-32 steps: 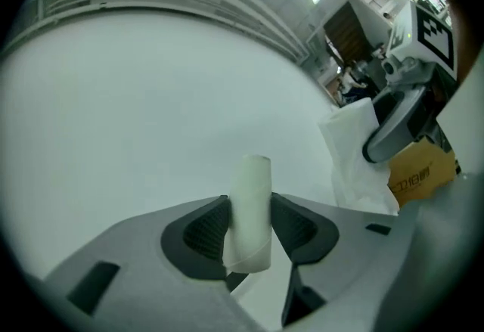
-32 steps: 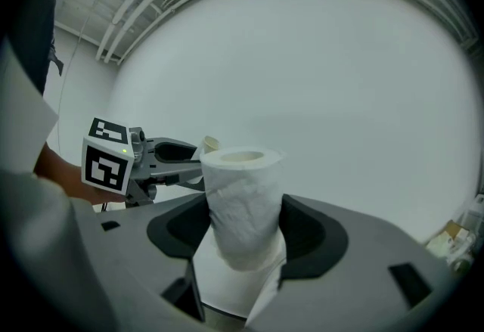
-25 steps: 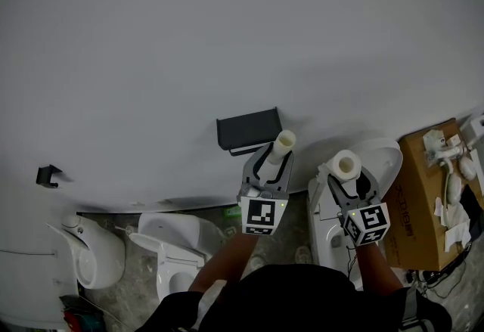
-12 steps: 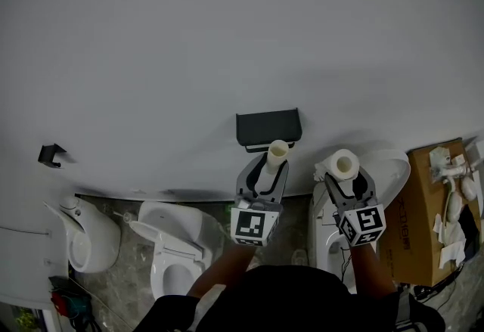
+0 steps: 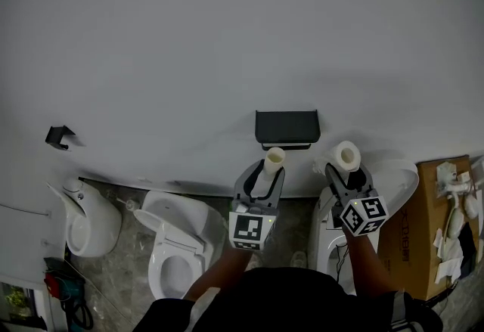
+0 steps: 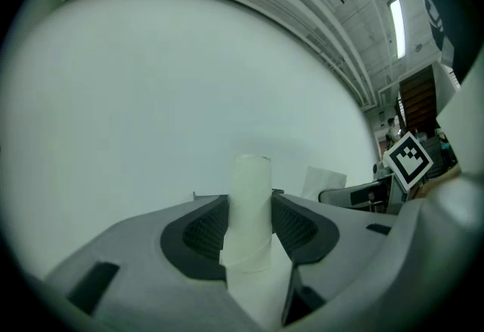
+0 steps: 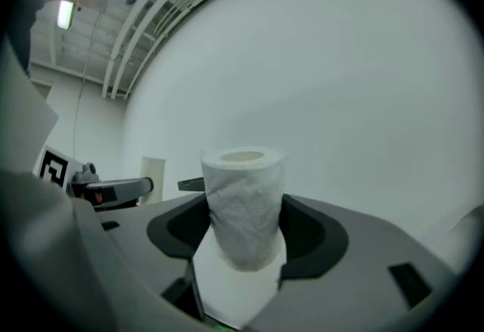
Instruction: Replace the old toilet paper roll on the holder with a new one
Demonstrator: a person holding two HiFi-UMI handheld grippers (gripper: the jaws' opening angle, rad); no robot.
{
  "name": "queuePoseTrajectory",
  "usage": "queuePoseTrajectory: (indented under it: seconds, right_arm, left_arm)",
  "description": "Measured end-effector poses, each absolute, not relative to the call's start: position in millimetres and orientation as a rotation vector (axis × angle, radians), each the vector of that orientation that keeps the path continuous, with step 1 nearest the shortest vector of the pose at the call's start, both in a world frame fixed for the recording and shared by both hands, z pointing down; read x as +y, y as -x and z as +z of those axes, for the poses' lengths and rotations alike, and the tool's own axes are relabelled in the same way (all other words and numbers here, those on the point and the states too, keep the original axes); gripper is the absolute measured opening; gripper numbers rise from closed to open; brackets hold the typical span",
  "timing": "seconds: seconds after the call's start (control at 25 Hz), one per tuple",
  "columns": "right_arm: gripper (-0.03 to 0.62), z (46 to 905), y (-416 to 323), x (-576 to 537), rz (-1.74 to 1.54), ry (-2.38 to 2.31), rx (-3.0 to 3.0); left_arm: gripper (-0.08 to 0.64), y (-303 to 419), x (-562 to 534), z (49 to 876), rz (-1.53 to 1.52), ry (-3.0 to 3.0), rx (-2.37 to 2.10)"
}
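My left gripper (image 5: 266, 174) is shut on a pale cardboard tube, the old roll (image 5: 274, 159), which stands upright between the jaws (image 6: 249, 213). My right gripper (image 5: 349, 170) is shut on a fuller white toilet paper roll (image 5: 347, 156), gripped round its body (image 7: 243, 206). Both grippers point level at the white wall. The black wall holder (image 5: 287, 128) hangs just above and between them, nearer the left gripper's tube. In the left gripper view the right gripper's marker cube (image 6: 410, 159) shows at the right.
Below the holder stand a white toilet with raised lid (image 5: 175, 247), a urinal-like fixture (image 5: 89, 221) at the left and another toilet (image 5: 393, 187) under the right gripper. A cardboard box (image 5: 446, 217) with white parts sits at the right. A small black bracket (image 5: 59, 136) is on the wall.
Both grippers, each keeping its roll, have shifted sideways along the wall; the holder now sits above and between them instead of up-left of the left gripper.
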State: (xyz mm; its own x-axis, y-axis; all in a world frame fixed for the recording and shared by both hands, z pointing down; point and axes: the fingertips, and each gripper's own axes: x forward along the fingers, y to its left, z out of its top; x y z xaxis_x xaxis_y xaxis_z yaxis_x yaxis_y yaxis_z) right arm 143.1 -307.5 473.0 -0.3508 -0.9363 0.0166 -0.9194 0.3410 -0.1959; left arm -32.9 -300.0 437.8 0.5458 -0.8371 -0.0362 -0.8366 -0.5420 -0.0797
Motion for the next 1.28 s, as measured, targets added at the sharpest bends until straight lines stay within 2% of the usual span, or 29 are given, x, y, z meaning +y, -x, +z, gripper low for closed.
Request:
queuePoseTrajectory:
  seconds: [0.64, 0.88, 1.28]
  right_arm:
    - [0.273, 529, -163, -367, -1.139, 1.293, 1.676]
    - [0.273, 538, -158, -375, -1.258, 1.155, 1.474]
    - [0.273, 544, -131, -383, -1.347, 1.061, 1.461]
  left_arm:
    - [0.176, 86, -297, 454, -0.112, 2.590, 1.660]
    - [0.176, 98, -296, 451, -0.114, 2.571, 1.689]
    - [0.176, 108, -296, 446, -0.090, 2.560, 1.718]
